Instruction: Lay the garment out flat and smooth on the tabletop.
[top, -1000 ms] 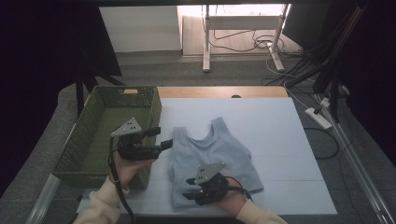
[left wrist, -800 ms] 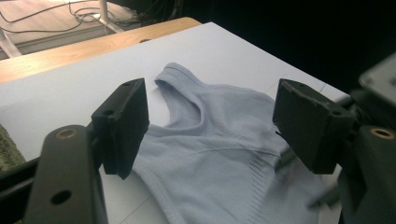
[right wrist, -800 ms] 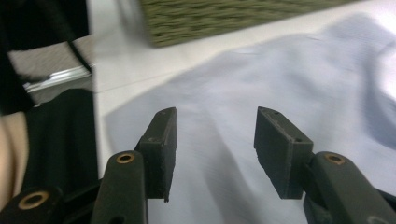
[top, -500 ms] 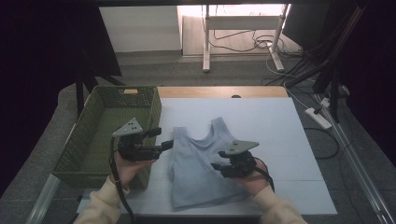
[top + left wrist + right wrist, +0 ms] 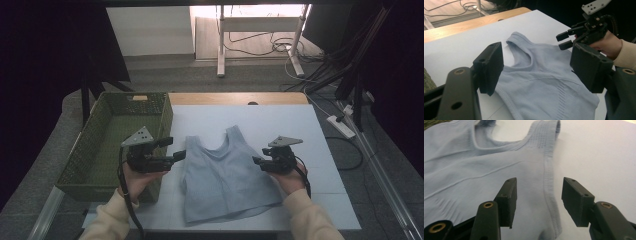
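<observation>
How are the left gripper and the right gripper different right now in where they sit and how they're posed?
The left gripper hovers beside the green basket, at one side edge of the blue tank top; the right gripper sits at the opposite edge. The right gripper's jaws, just opening, straddle that ribbed side edge; the left's frame the top farther off. Both are open and hold nothing.

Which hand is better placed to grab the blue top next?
Probably the right. The right gripper has its open jaws straddling the side seam of the blue top, low over the cloth. The left gripper hovers open beside the other edge, near the green basket.
</observation>
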`<state>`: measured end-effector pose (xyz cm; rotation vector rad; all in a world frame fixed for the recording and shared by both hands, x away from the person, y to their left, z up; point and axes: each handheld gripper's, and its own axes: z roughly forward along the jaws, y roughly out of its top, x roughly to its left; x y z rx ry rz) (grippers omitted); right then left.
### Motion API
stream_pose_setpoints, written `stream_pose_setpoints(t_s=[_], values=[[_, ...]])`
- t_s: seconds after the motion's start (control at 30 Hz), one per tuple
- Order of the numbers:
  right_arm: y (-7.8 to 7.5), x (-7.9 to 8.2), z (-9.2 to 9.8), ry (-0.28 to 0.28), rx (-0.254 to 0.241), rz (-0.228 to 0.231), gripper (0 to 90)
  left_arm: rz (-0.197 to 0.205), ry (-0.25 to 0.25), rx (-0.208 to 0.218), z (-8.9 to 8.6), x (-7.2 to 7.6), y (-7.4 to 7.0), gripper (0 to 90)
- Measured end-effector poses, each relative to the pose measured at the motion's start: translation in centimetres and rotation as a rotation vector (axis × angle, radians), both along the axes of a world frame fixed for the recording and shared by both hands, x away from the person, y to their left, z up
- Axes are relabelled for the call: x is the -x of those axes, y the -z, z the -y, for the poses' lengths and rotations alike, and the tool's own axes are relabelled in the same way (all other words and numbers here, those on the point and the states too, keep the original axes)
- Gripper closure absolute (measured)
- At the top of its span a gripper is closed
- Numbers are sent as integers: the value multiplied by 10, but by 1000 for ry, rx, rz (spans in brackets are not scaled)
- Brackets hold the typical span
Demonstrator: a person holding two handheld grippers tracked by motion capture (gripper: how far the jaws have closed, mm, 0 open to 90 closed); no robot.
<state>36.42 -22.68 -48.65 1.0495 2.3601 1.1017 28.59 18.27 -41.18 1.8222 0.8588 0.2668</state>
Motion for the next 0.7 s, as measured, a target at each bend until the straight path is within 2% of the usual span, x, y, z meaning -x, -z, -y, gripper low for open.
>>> stream_pose_setpoints(t_s=[0.13,0.3,0.5,0.57,0.67,0.7], values=[[6,-10,-3,11,14,-18,465,-2,0,1,0,0,1,274],[16,-24,-3,15,37,-78,470,-1,0,0,0,0,0,275],[22,-26,-2,10,77,-134,474,-3,0,1,0,0,1,274],[25,-26,-3,13,105,-158,474,-2,1,-1,0,0,1,274],[26,-24,-1,10,105,-171,478,-4,0,2,-1,0,1,273],[25,-24,-1,6,104,-174,504,-5,-2,3,-1,0,1,274]])
